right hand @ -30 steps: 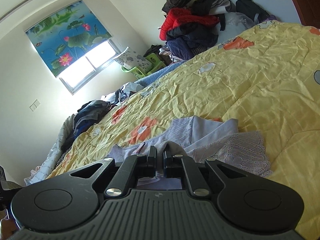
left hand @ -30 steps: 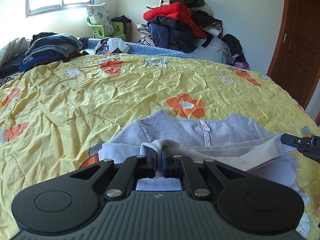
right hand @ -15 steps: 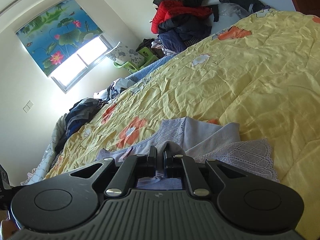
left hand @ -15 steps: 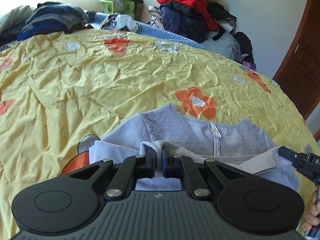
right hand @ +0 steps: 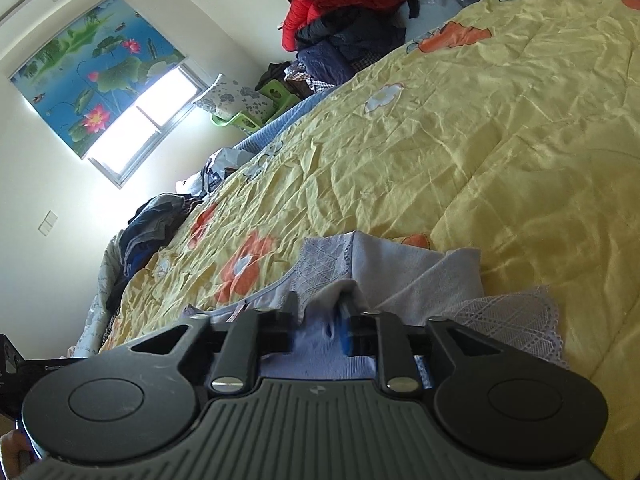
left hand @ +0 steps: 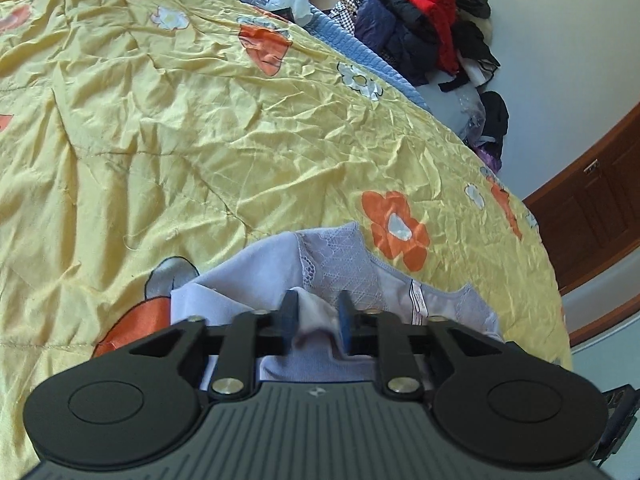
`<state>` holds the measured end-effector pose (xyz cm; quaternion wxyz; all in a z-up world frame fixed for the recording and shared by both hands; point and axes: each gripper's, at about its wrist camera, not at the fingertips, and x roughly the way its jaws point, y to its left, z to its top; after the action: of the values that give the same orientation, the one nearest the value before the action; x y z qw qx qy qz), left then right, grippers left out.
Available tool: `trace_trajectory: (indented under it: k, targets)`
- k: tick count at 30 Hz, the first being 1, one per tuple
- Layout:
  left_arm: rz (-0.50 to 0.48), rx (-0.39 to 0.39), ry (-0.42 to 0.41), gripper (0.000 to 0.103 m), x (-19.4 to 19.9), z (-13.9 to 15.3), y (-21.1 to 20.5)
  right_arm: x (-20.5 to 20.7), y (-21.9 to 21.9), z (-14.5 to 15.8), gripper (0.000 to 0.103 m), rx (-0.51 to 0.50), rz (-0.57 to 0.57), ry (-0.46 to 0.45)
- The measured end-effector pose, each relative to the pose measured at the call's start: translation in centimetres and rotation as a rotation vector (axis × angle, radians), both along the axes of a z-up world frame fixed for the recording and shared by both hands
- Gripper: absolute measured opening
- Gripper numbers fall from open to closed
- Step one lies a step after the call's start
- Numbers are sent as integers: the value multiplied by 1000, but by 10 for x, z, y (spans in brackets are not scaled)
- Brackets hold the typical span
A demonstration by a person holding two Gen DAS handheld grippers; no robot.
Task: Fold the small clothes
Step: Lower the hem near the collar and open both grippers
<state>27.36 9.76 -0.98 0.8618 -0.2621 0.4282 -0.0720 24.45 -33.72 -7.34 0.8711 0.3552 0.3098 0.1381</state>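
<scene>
A small lilac top with lace panels (left hand: pixel 340 256) lies on the yellow flowered quilt (left hand: pixel 200 140), its lower part folded up over the upper part. My left gripper (left hand: pixel 317 316) stands open just above the folded hem, with a hump of cloth lying loose between its fingers. The same top shows in the right wrist view (right hand: pixel 400 264). My right gripper (right hand: pixel 319 318) is also open over the hem, and a fold of cloth still drapes over its right finger (right hand: pixel 345 326).
A heap of red and dark clothes (left hand: pixel 420 20) is piled at the far side of the bed. More folded dark clothes (right hand: pixel 152 224) lie by the window wall. A brown wooden door (left hand: pixel 592 208) stands at the right. The quilt (right hand: pixel 480 140) stretches wide beyond the top.
Both grippers were shut on the top's hem and carried it forward over the garment. Now both have opened and the hem rests on the top.
</scene>
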Motion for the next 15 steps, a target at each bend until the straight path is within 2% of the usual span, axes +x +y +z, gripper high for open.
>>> trace_trajectory:
  k: [1, 2, 3, 6, 8, 12, 15]
  targets:
    - [10, 2, -6, 56, 0, 1, 2, 1, -1, 0, 34, 6, -6, 1]
    - [24, 7, -17, 63, -1, 2, 4, 2, -2, 1, 37, 9, -12, 1]
    - [35, 13, -34, 65, -2, 4, 7, 3, -2, 1, 38, 9, -16, -1]
    - [59, 19, -50, 65, -2, 8, 15, 5, -3, 4, 44, -6, -27, -3]
    - [79, 25, -58, 65, -5, 9, 19, 5, -4, 6, 53, -20, -46, -11]
    - [74, 98, -102, 65, -16, 17, 16, -3, -12, 13, 54, -20, -99, -61]
    - [41, 132, -138, 65, -24, 23, 9, -7, -10, 21, 54, -35, -79, -94]
